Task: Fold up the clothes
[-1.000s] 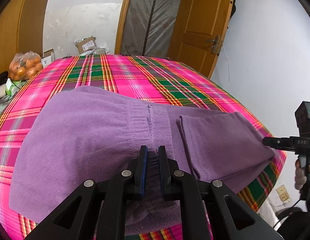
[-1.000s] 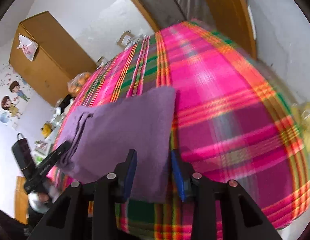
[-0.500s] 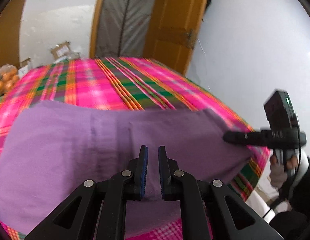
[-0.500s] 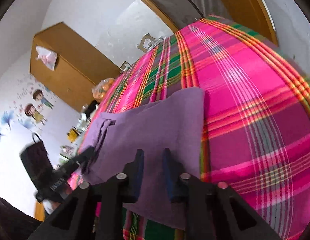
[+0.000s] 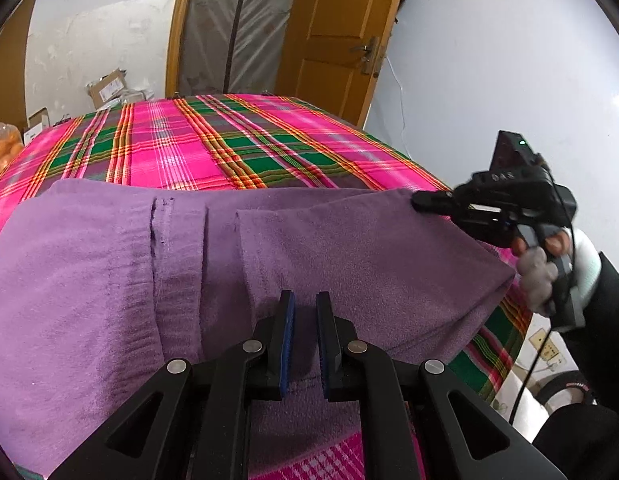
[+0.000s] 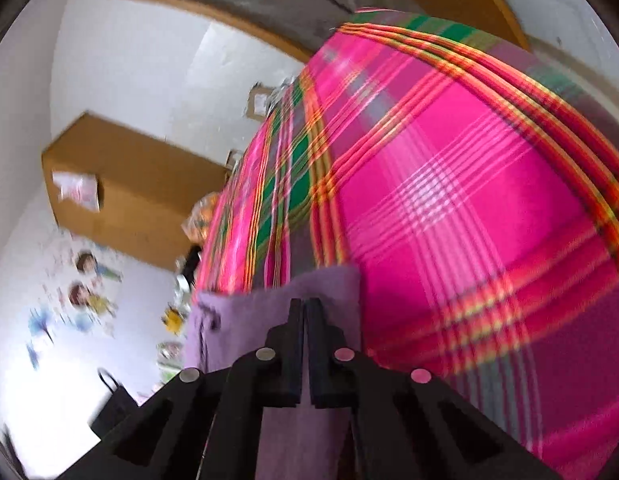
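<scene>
Now the purple garment (image 5: 309, 248) lies across the plaid-covered table (image 5: 213, 152), near edge lifted. A second ago our right gripper (image 6: 305, 308) gaped over the right end; now it's clenched on that fabric. Our left gripper (image 5: 305, 300) stays nearly closed on the near hem, as before. Both ends look held, so we judge a fold-over is being set up.

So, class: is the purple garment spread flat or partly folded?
Partly folded. One layer of the garment overlaps another, its edge showing near the middle, while both claws, left and right, pinch its edge.
</scene>
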